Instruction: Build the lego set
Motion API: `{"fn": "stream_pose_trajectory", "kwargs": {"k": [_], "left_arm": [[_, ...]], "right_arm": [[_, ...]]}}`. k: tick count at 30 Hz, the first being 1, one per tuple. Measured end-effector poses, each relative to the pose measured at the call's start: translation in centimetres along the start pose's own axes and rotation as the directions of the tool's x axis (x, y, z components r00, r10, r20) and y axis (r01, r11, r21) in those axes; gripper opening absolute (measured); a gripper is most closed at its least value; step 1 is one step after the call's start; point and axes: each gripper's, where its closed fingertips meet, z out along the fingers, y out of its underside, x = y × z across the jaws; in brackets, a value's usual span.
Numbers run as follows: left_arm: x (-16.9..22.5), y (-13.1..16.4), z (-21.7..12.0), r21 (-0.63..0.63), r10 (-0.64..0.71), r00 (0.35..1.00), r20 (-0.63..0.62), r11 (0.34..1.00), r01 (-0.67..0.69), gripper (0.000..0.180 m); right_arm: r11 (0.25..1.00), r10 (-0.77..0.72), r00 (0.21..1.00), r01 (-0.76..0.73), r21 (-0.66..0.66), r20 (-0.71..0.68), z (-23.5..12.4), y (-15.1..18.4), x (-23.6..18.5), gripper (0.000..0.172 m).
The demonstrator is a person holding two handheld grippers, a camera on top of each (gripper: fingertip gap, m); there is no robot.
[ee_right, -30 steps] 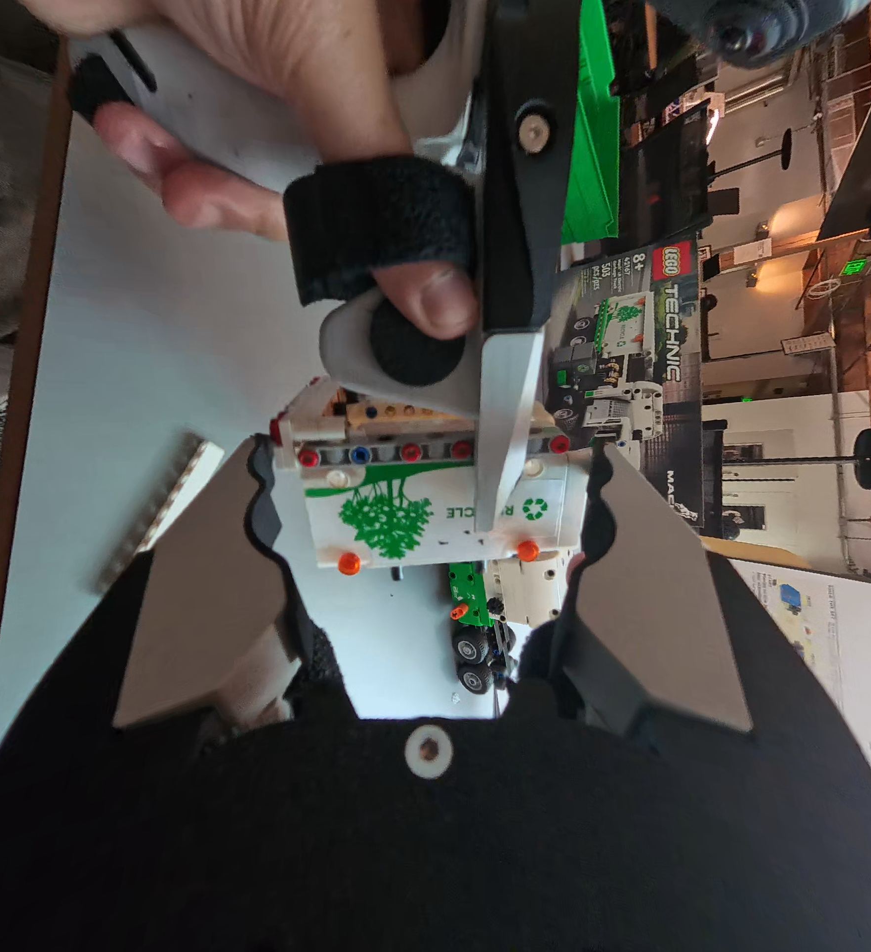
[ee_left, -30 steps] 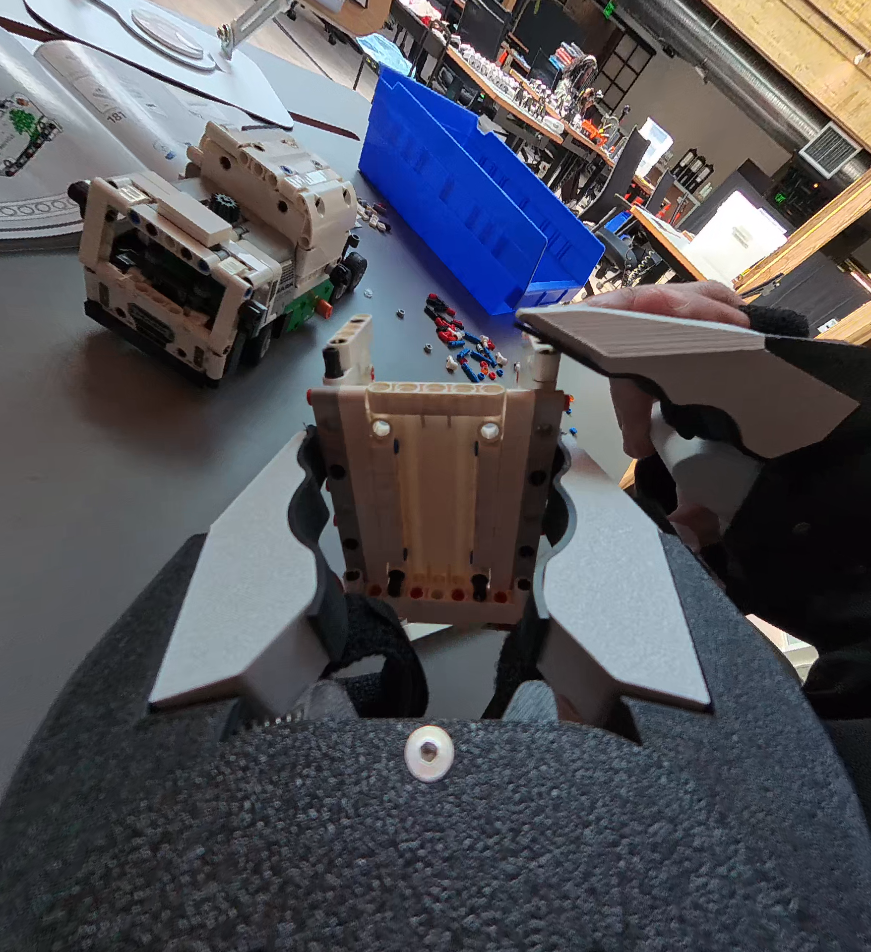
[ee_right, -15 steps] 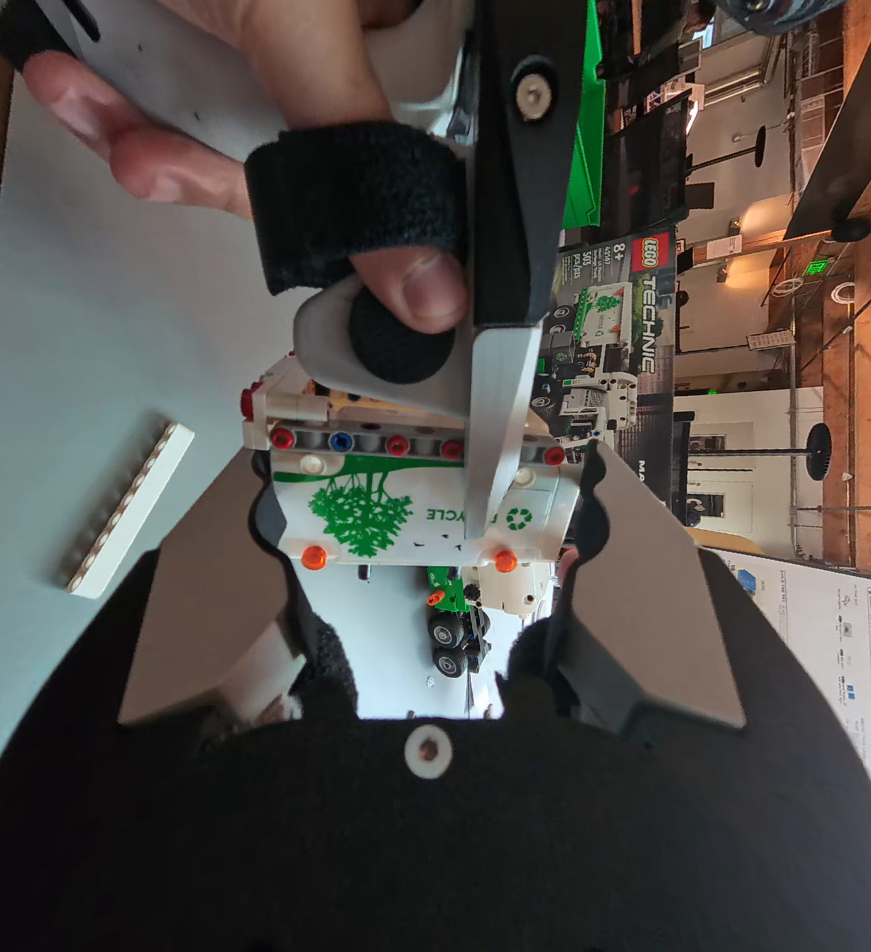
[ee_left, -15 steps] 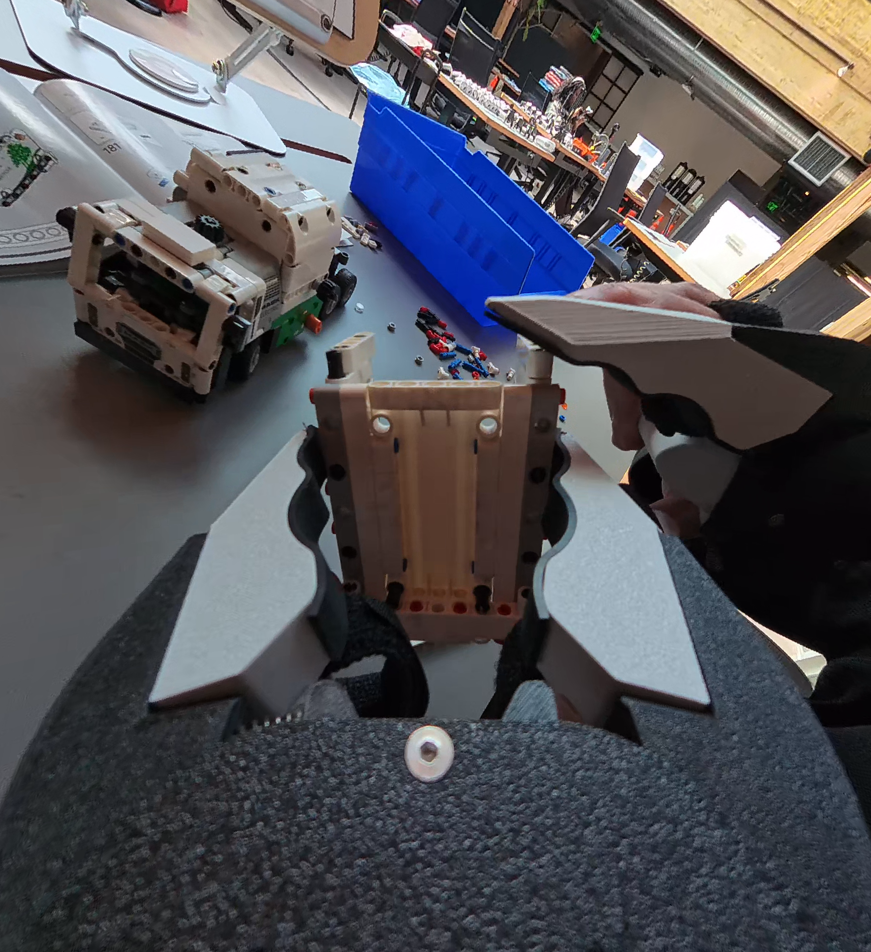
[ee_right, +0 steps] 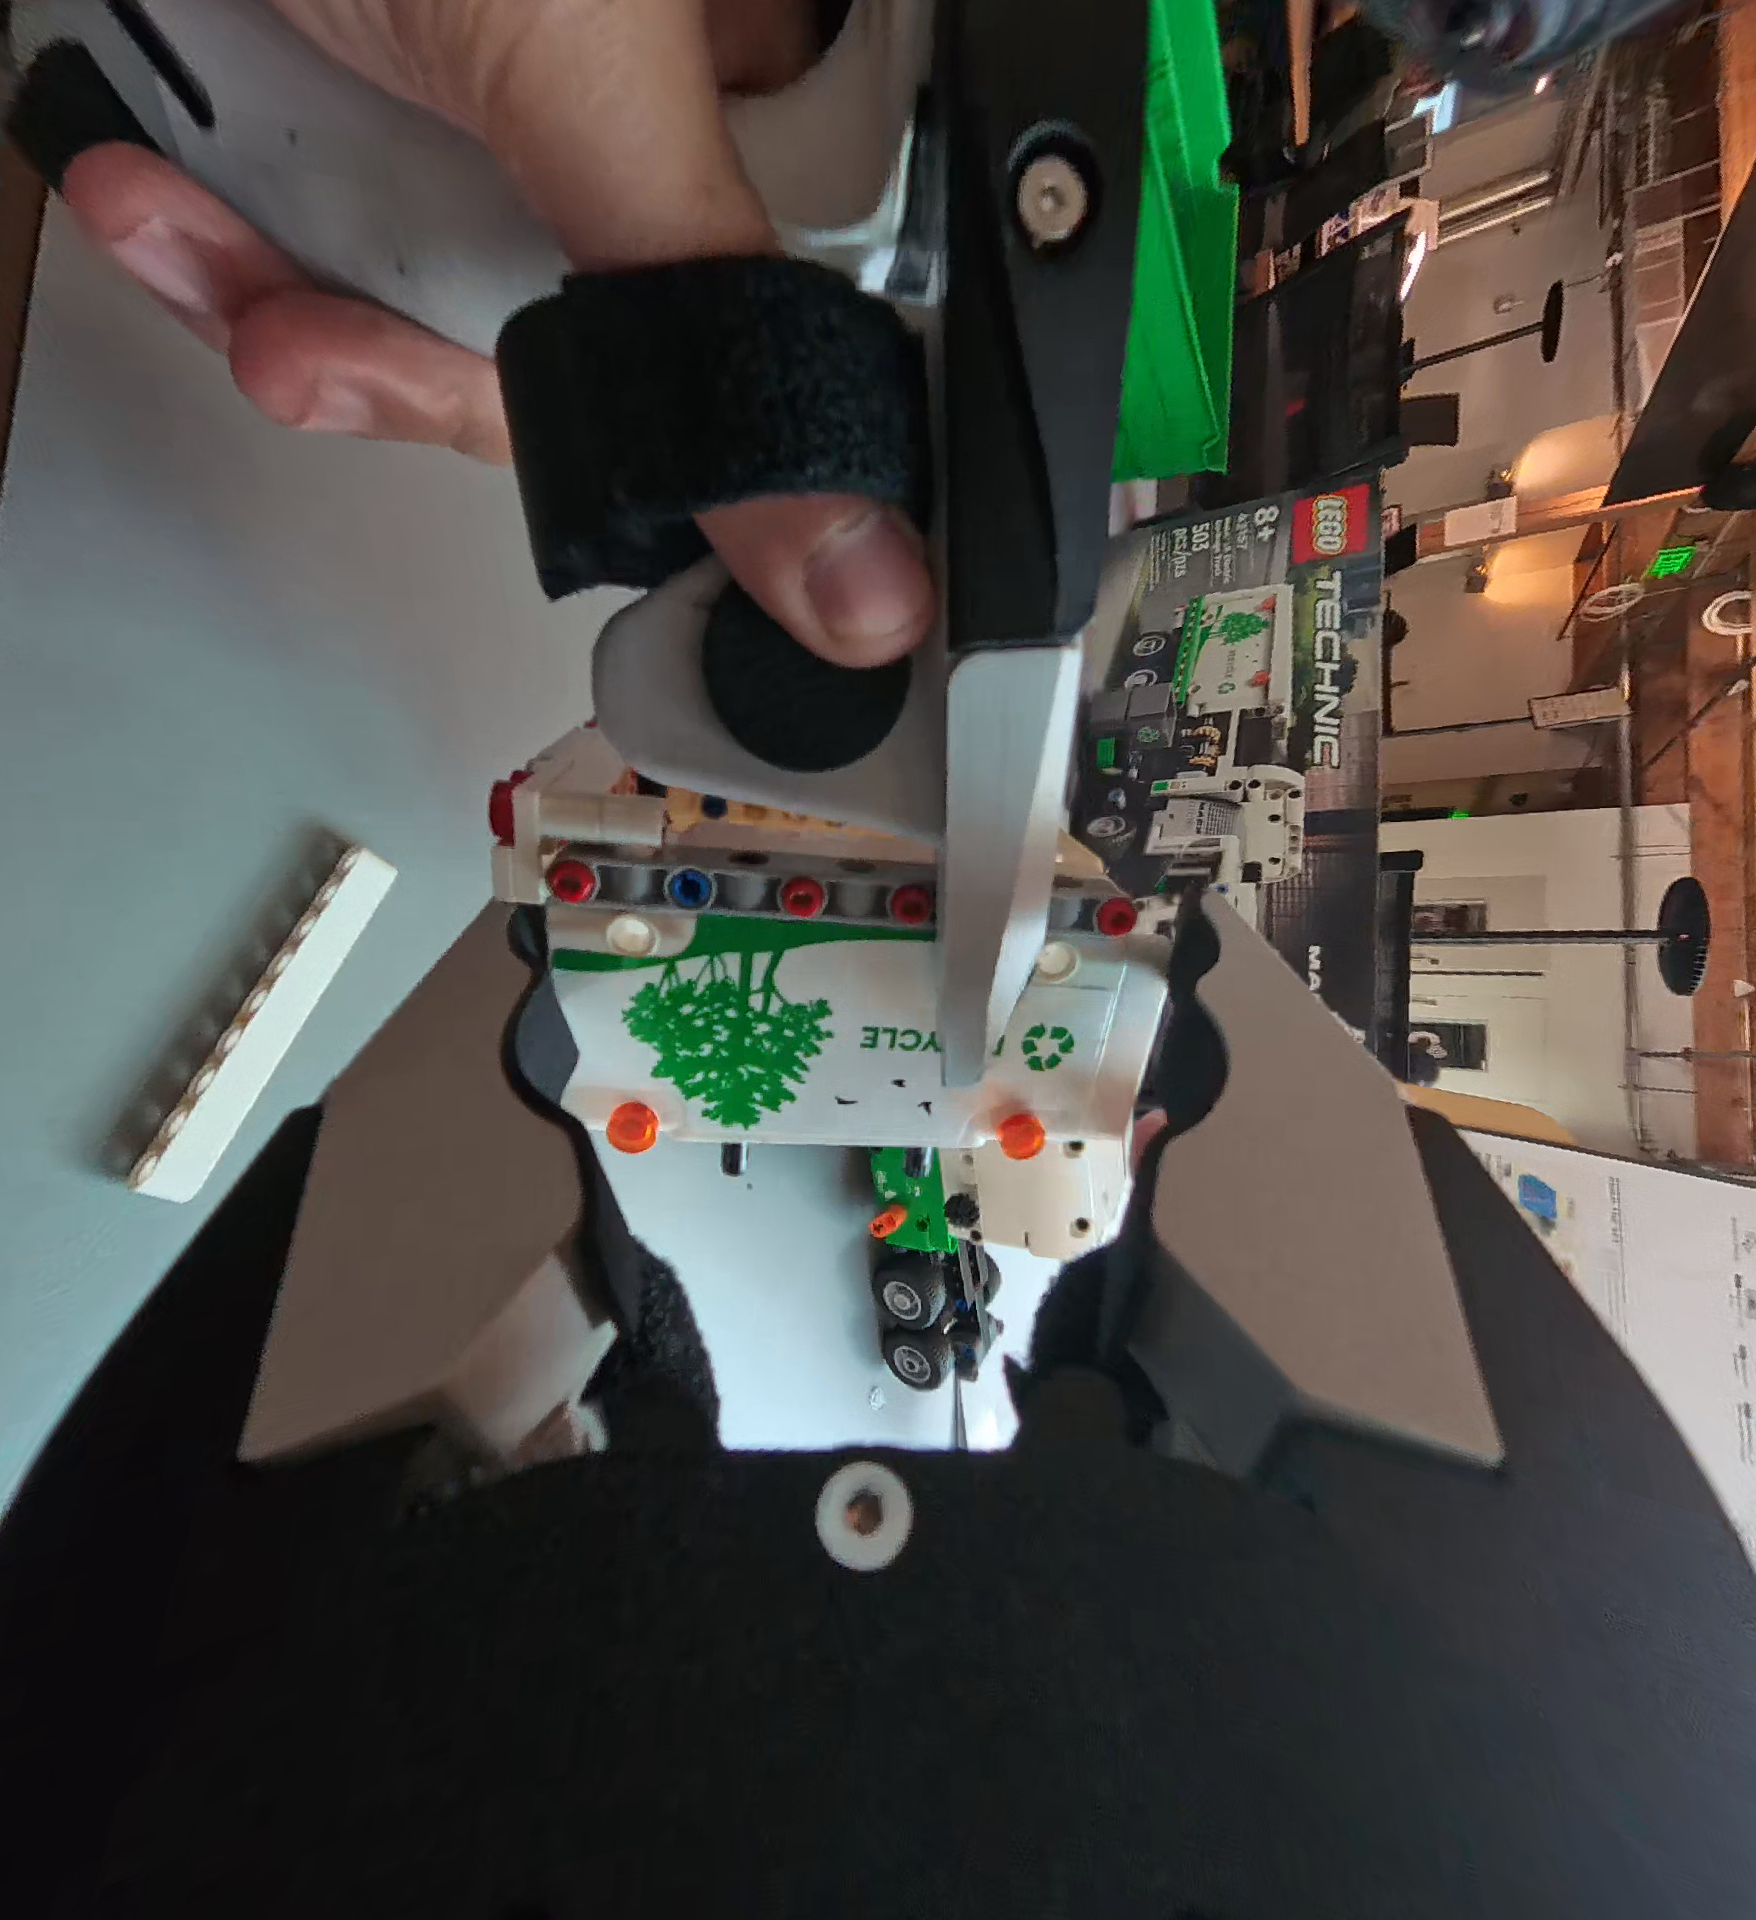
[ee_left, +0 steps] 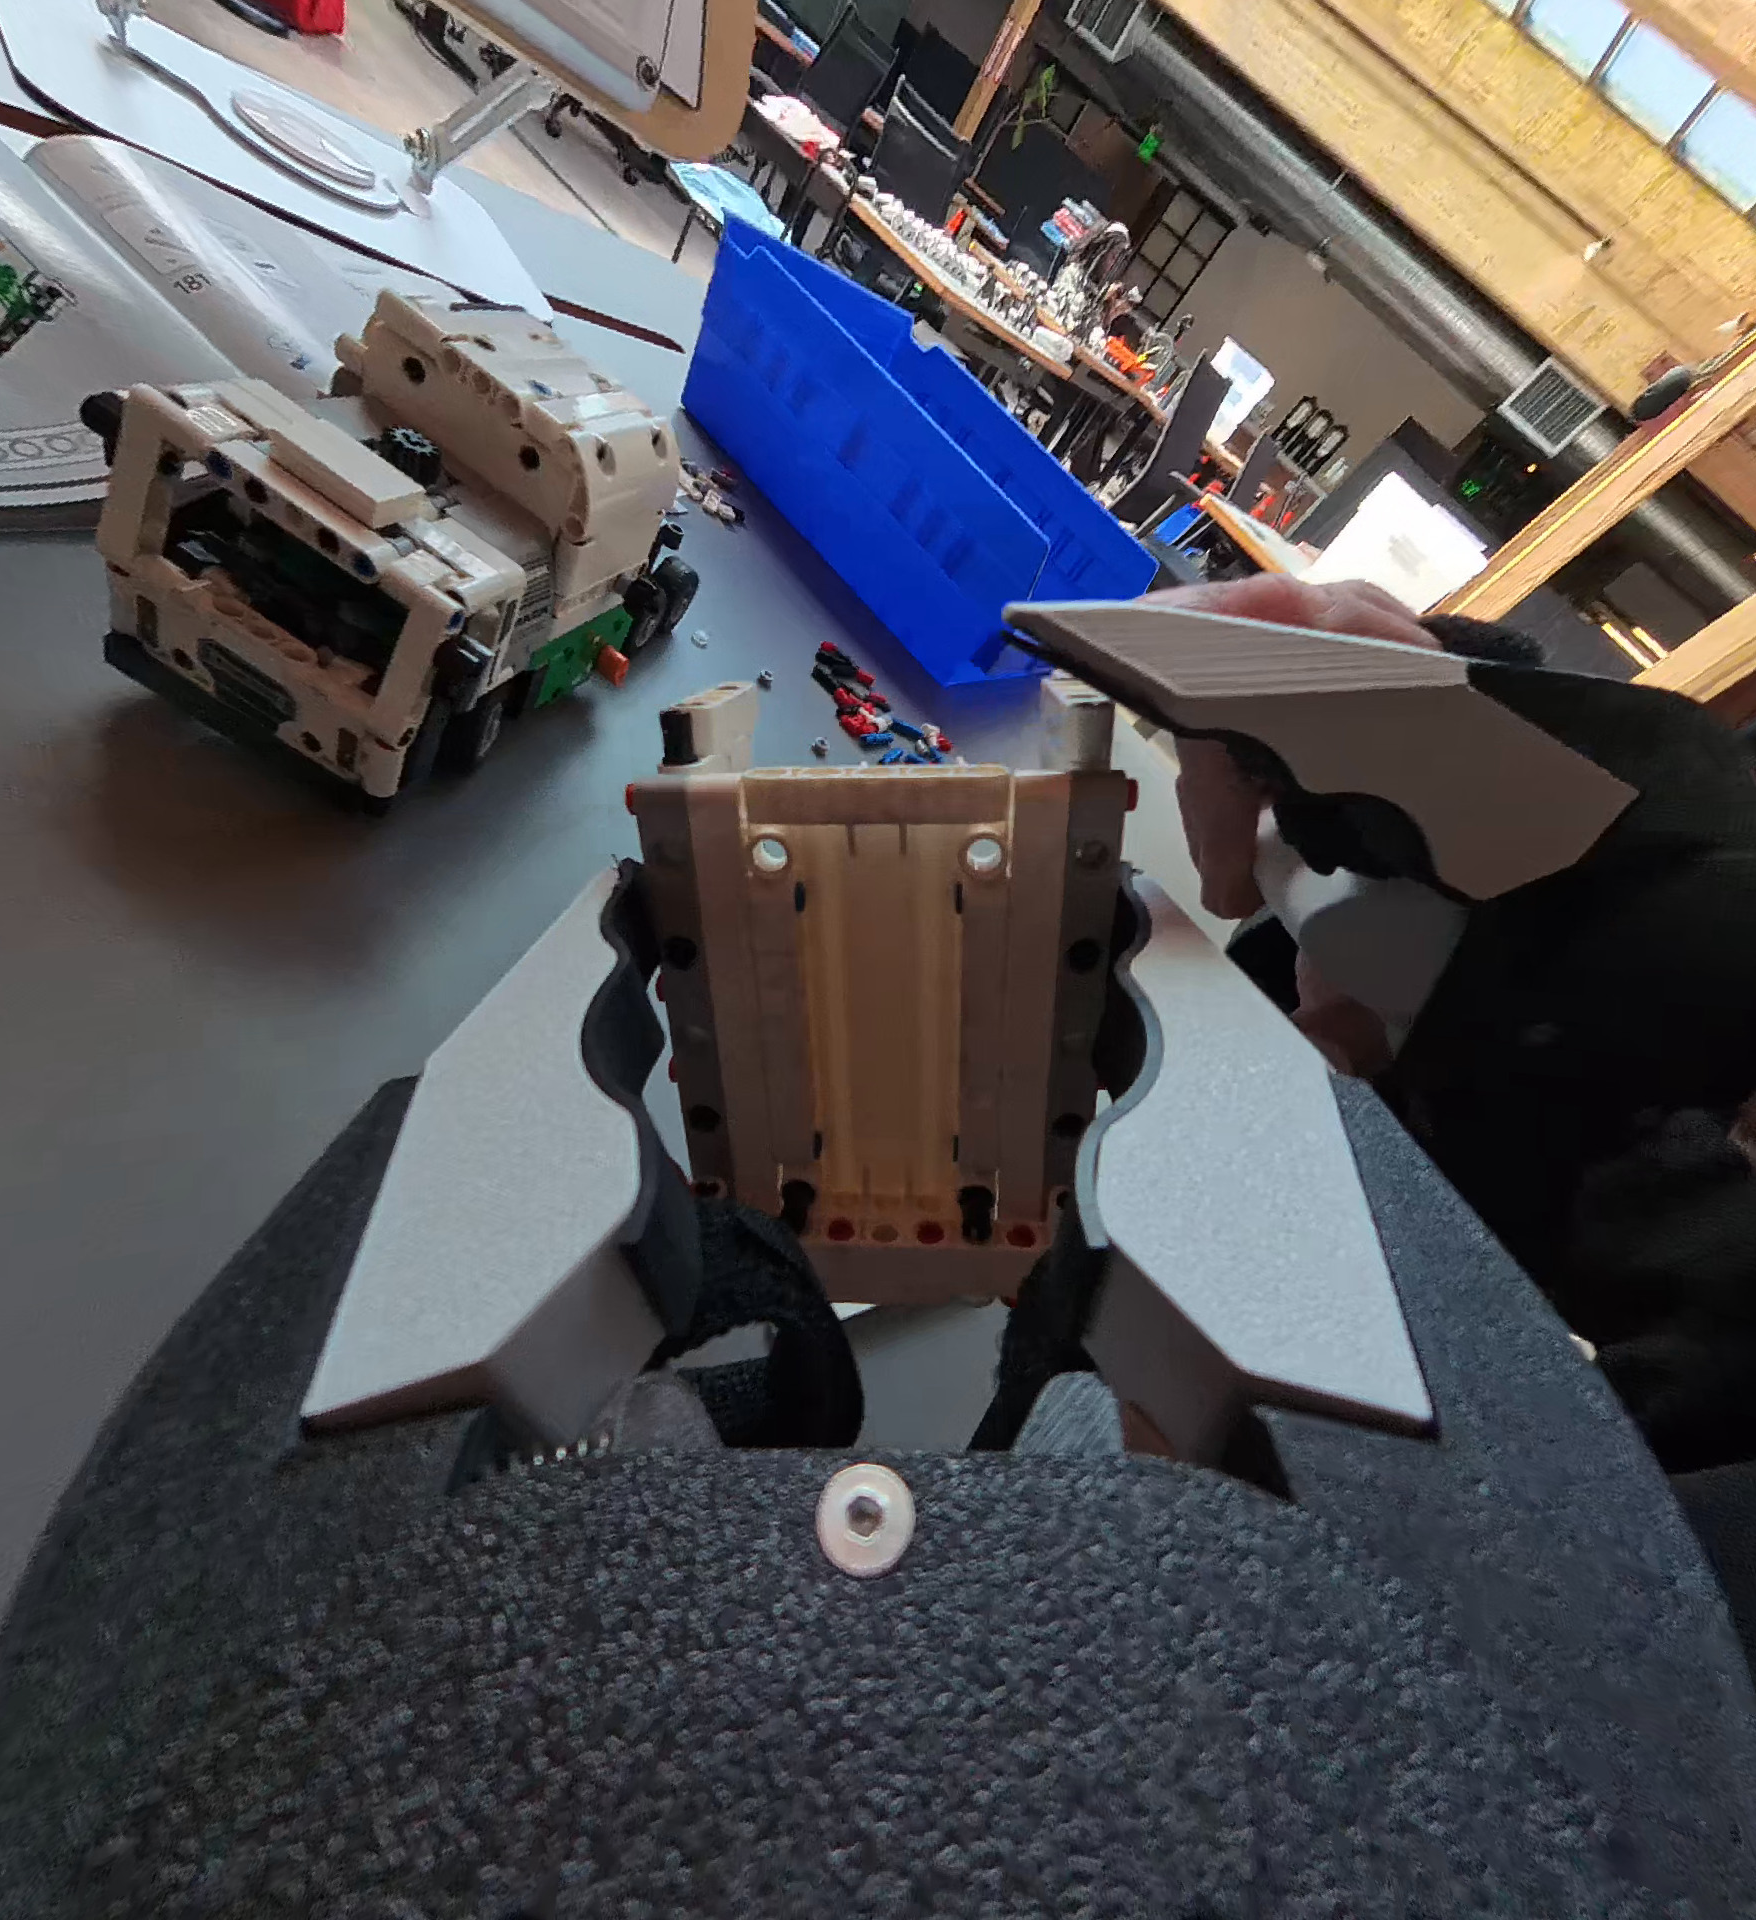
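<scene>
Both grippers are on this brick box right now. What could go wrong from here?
1. The left gripper and right gripper both clamp the box; pulling unevenly could pop its panels apart.
2. It hangs above the table; a slip might drop it onto the loose pins.
3. The truck sits nearby, within swinging range.

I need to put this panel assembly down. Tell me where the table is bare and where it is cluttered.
Bare: the dark table left of the left gripper, in front of the white toy truck. Also the stretch beside the long white beam. Crowded: the small red and blue pins by the blue bin, and around the truck.
</scene>
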Motion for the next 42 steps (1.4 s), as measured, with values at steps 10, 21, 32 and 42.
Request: {"fn": "stream_pose_trajectory", "kwargs": {"k": [10, 21, 32, 42], "left_arm": [[0.5, -0.5, -0.6, 0.017, 0.012, 0.998, -0.067, 1.000, -0.011, 0.081], [0.4, -0.4, -0.4, 0.017, 0.041, 0.999, -0.034, 0.999, -0.041, 0.084], [1.3, -4.8, -3.7, 0.361, 0.159, 0.971, -0.181, 0.929, -0.084, 0.084], [3.2, -3.5, -2.7, 0.389, 0.309, 0.940, -0.145, 0.891, -0.233, 0.084]], "right_arm": [[1.000, 0.004, 0.999, -0.004, -0.007, 0.035, -1.1, 1.5, 0.2, 0.117], [0.999, -0.036, 0.999, 0.036, -0.040, -0.004, -1.0, 2.1, 0.3, 0.113], [0.543, 0.592, 0.568, -0.805, 0.239, 0.572, -4.7, -0.9, 1.6, 0.078], [0.257, 0.520, 0.329, -0.940, 0.223, 0.788, -4.9, -2.4, 2.2, 0.011]]}}
